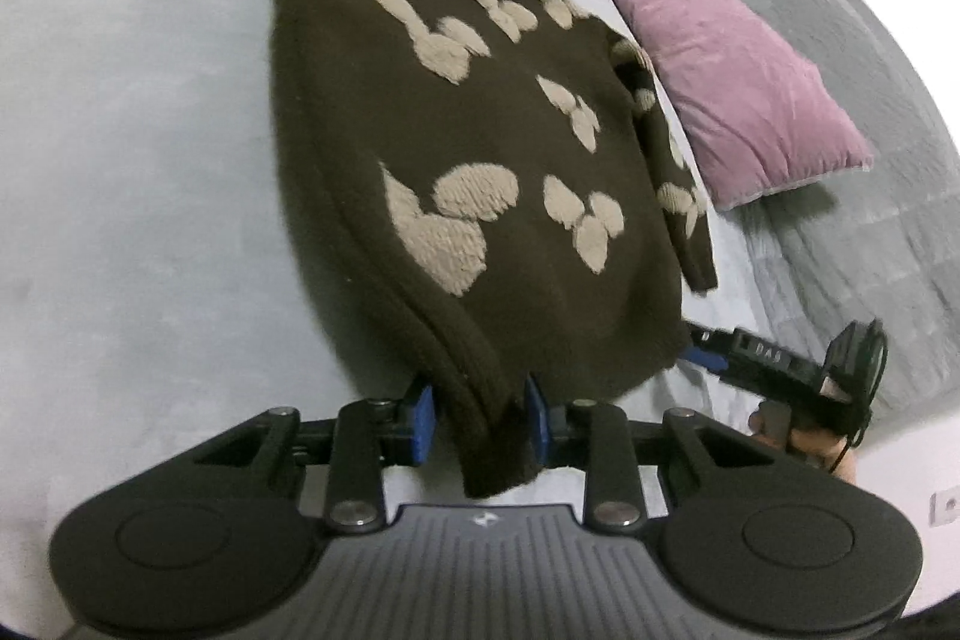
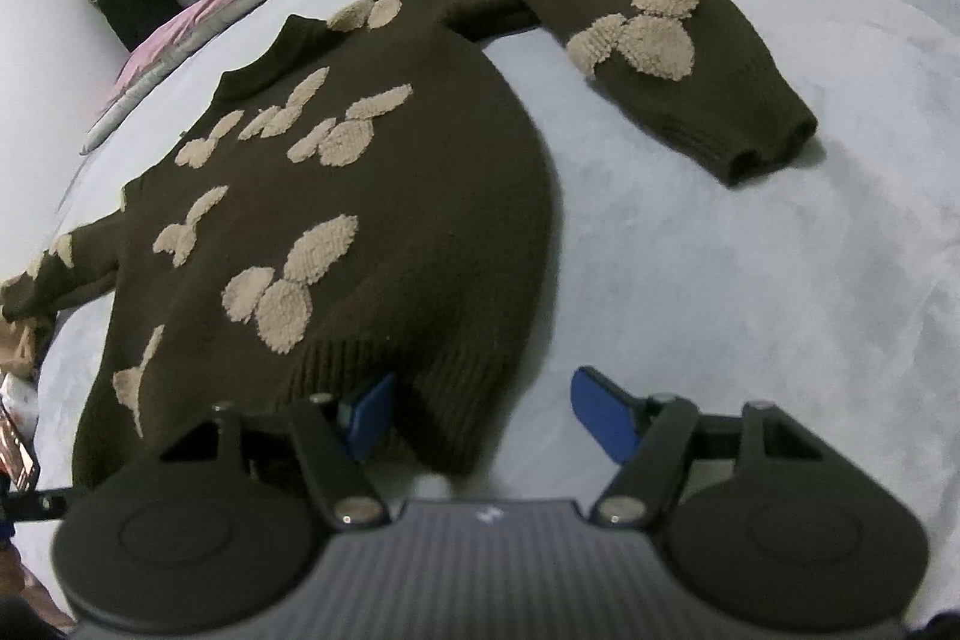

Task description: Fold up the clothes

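The brown sweater [image 2: 372,196] lay flat and spread out on the bed [image 2: 690,280], with one sleeve [image 2: 660,40] out toward 1 o'clock. The left gripper [image 1: 480,421] had its jaws narrow around the hem corner at 6 o'clock. The right gripper [image 2: 480,415] had its jaws wide around the other hem corner, probably so both could lift the bottom edge for a fold.

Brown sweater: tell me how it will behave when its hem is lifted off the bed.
The brown sweater is thick knit, so it will probably sag and drape rather than hold shape. Its free sleeve would likely trail behind. The fuzzy surface should grip well between the left gripper pads, unlikely to slip.
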